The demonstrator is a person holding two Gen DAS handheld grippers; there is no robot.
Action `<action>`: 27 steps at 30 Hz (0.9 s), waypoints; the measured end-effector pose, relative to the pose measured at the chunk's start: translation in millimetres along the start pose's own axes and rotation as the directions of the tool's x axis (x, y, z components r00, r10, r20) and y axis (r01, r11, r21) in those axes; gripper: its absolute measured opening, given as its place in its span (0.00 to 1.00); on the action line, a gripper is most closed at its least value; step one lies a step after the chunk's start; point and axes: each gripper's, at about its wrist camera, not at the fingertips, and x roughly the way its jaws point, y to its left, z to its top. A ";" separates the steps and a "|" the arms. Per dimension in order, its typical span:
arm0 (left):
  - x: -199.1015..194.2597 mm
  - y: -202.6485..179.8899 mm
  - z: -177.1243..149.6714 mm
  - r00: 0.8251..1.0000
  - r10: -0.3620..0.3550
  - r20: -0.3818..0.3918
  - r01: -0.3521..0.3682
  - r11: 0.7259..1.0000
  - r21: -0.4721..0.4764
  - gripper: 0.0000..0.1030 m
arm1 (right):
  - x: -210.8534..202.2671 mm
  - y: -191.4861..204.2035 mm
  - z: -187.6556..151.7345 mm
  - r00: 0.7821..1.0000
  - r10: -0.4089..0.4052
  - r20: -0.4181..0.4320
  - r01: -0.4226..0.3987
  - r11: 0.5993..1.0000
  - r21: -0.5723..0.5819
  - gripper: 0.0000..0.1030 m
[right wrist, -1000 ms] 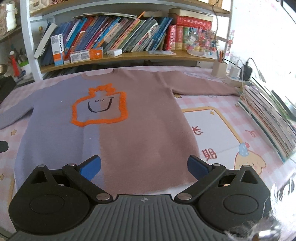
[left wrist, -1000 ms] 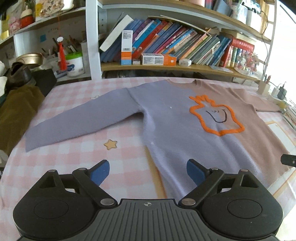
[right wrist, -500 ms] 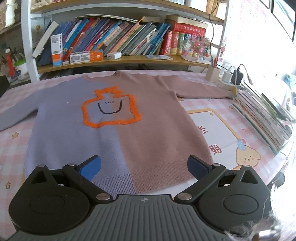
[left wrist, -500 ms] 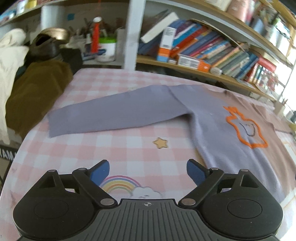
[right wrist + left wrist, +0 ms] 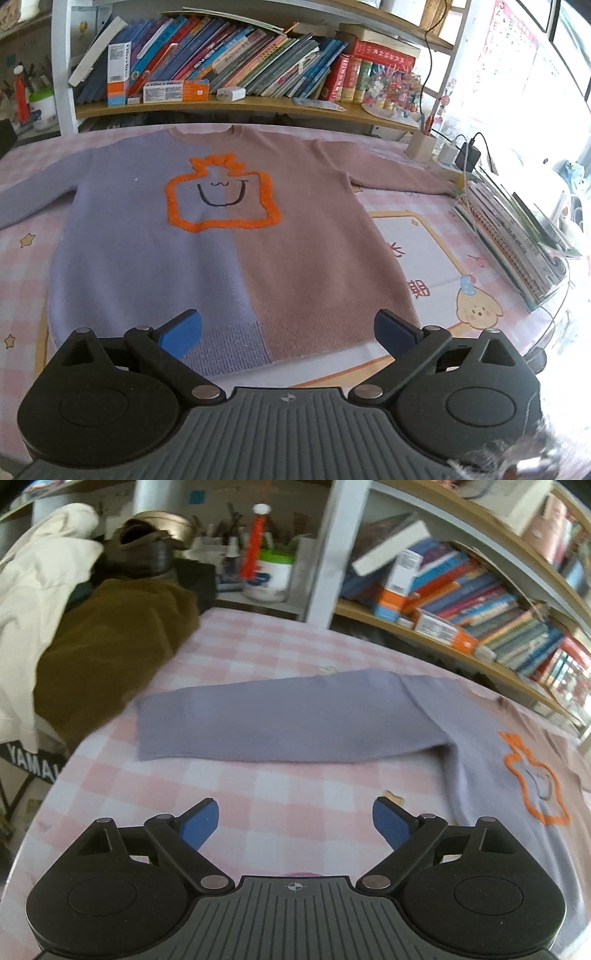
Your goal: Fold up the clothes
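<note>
Flat on the checked surface [image 5: 22, 291] lies the two-tone sweater [image 5: 229, 236], sleeves spread. Left gripper [image 5: 293, 821] hovers wide open and empty near the lilac sleeve [image 5: 280, 720]; right gripper [image 5: 288, 330] gapes empty over the hem.

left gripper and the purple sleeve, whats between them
In the left wrist view, only bare pink checked tablecloth lies between the open left gripper and the purple sleeve. A small star print sits off by the right finger.

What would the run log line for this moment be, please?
stage: before first fold | sweater: flat on table, sleeves spread | left gripper: open, facing purple sleeve | right gripper: open, above hem
</note>
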 end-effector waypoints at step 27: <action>24.7 87.4 26.6 0.994 0.083 0.076 -0.044 0.908 -0.416 0.63 | 12.8 4.7 7.0 0.999 0.001 -0.040 -0.002 1.000 -0.024 0.98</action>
